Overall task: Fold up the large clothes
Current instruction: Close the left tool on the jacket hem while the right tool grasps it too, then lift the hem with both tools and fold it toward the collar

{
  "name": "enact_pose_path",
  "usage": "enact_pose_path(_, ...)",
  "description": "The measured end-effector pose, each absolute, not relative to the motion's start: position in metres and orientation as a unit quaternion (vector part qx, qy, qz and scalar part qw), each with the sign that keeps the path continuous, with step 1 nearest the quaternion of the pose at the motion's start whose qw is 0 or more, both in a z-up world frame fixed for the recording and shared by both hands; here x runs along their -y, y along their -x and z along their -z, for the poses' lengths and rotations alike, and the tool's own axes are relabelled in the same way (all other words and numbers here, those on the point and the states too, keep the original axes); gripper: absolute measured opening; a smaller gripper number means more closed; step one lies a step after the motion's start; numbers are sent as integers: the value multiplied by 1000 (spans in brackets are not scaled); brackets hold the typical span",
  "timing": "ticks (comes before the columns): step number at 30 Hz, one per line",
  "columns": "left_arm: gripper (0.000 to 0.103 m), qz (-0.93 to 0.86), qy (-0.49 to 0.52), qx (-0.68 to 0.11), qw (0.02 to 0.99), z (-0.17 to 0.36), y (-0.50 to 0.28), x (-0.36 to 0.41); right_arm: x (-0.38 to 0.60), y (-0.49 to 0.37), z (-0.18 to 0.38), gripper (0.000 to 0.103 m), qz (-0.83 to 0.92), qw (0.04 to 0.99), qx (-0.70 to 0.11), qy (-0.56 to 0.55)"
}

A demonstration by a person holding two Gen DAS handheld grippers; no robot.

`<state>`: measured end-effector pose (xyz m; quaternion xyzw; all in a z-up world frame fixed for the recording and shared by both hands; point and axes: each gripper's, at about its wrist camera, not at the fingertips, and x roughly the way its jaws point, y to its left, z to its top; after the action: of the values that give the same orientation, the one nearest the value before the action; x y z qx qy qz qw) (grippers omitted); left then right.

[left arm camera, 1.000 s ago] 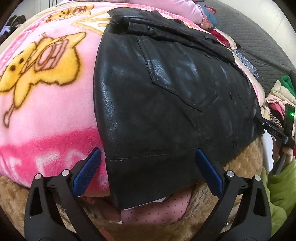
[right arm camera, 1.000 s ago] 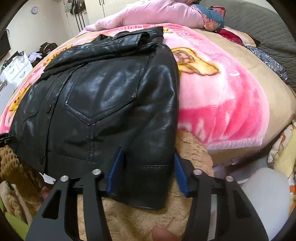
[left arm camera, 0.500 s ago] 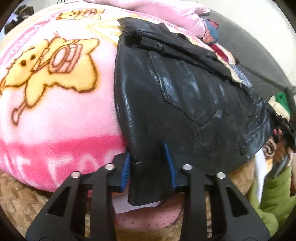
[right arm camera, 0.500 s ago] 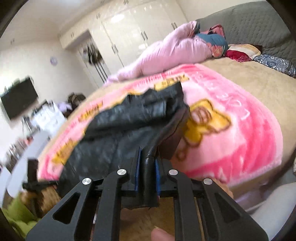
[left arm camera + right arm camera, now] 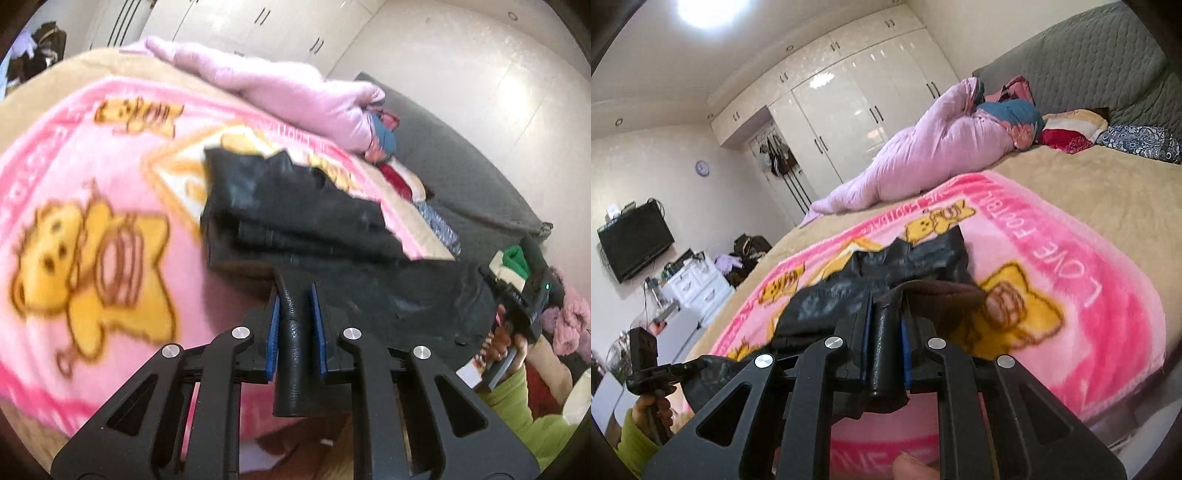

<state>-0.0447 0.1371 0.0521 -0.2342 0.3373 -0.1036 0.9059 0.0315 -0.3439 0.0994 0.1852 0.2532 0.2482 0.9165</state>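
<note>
A black leather jacket [image 5: 295, 206] lies on a pink cartoon blanket [image 5: 92, 184] spread over the bed. Its lower hem is lifted off the bed and stretched between both grippers. My left gripper [image 5: 295, 295] is closing its jaws, and the blue pads press a folded strip of the hem at the jacket's left corner. In the right wrist view my right gripper [image 5: 886, 306] is shut on the other hem corner of the jacket [image 5: 923, 254], whose brown lining shows. Each gripper also appears in the other's view, held by a hand in a green sleeve.
A rolled pink duvet [image 5: 942, 147] and pillows lie at the far side of the bed, against a grey headboard [image 5: 1089, 55]. White wardrobes [image 5: 849, 92], a wall television [image 5: 635, 243] and white drawers [image 5: 698, 280] stand beyond. A clothes pile [image 5: 569, 314] sits at the right.
Both grippers closed on the jacket's hem corners and rose, lifting the lower part of the jacket off the bed. Both views tilted up toward the room.
</note>
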Motion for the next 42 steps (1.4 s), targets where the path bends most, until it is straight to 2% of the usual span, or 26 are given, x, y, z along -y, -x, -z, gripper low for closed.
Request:
enact_pose_path(12,9,92,239,-298,920,-87,-18,-138,333,-86,-115,12,-225,919,-242,-213)
enact_pose_path(21,9,70,260,-293,918,-87,-66,-153,312,-150,-116,12,-209,918,-257,-217)
enact_pose_path(31,10,30,274,-308,910,-66,-122,-170,274,-227,-97,12,-143,925,-309,-170)
enact_pose_path(39,19,23,282,-314,906,-54,-148,-174,279,-266,-58,15,-101,907,-359,-198)
enact_pose_path(41,30,21,283,-307,908,-50,-148,-175,288,-271,-45,20,-108,903,-357,-213)
enact_pose_path(42,35,11,281,-293,914,-50,-143,-176,292,-272,-38,26,-118,900,-355,-224)
